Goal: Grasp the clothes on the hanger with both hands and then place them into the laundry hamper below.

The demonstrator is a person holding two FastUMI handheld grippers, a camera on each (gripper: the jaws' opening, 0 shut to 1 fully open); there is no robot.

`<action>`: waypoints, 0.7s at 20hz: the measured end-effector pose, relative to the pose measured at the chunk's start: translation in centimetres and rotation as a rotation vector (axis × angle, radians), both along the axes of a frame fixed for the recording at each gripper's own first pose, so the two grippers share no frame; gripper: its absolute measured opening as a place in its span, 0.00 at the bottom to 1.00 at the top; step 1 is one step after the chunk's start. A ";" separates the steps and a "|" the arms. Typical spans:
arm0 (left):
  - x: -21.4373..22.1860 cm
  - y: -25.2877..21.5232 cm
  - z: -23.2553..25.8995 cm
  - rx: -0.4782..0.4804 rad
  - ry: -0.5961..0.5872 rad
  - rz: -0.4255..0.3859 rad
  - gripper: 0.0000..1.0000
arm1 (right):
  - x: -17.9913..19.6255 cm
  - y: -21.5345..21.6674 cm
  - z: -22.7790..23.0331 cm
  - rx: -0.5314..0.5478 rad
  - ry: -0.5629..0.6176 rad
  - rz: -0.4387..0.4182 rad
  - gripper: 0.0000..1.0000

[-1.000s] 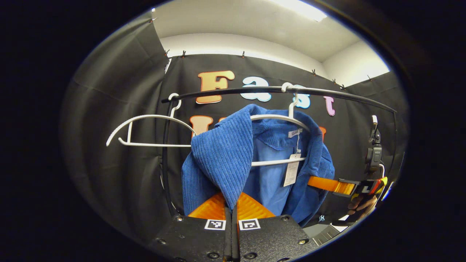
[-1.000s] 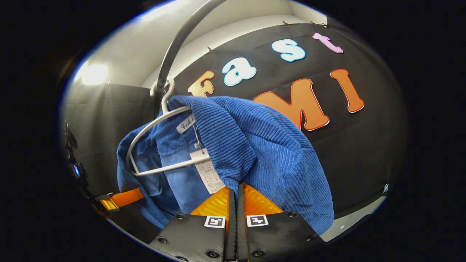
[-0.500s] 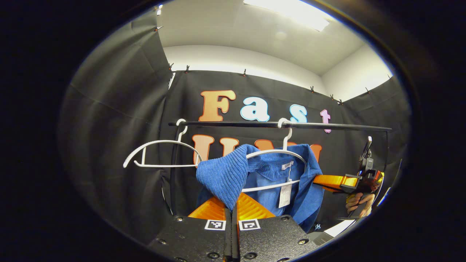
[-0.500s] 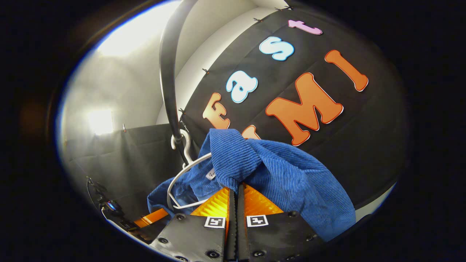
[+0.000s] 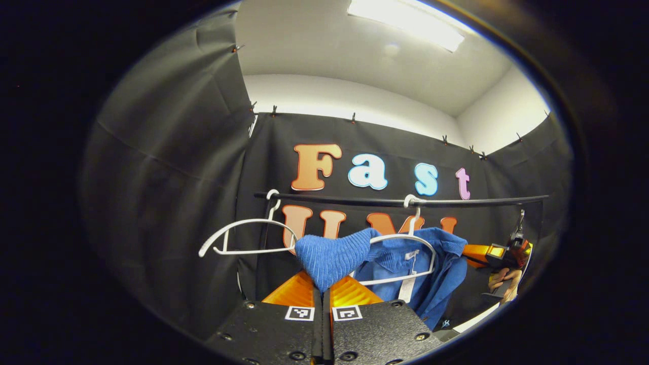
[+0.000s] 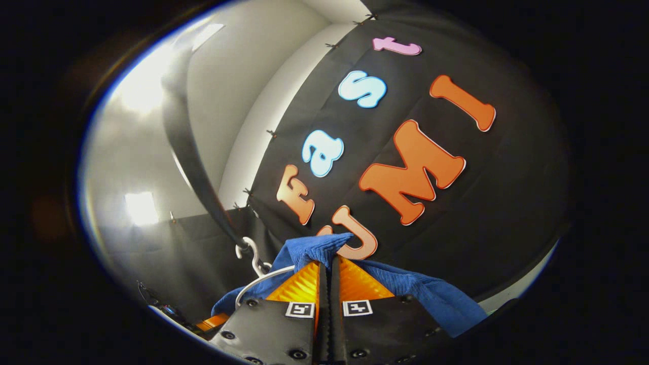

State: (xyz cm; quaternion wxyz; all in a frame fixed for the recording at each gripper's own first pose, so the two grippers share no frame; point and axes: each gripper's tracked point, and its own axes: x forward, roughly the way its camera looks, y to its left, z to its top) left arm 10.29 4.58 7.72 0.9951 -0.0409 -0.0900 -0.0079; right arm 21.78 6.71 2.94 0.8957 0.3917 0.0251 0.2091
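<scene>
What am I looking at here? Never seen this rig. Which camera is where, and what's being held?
No robot arm: a person carries a two-finger gripper in each hand, and a fisheye camera rides on each, looking along its fingers.

In the left gripper view, the left gripper is shut on one shoulder of a blue corduroy shirt. The shirt hangs on a white wire hanger from a black clothes rail, next to an empty white hanger. At the far right edge you see the other gripper and the hand holding it.

In the right gripper view, tilted upward, the right gripper is shut on the shirt's other shoulder.

A paper tag hangs inside the collar.
</scene>
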 end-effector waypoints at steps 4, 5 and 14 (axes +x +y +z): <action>0.7 1.7 1.8 0.016 -0.027 0.039 0.00 | 1.8 -2.0 -0.6 0.055 0.031 -0.018 0.07; 1.0 2.3 2.4 0.029 -0.036 0.054 0.00 | 1.9 -2.5 -0.1 0.055 0.025 -0.024 0.07; 4.9 6.2 -0.9 0.020 0.053 0.112 0.00 | 4.5 -5.3 -1.0 0.012 0.049 -0.102 0.06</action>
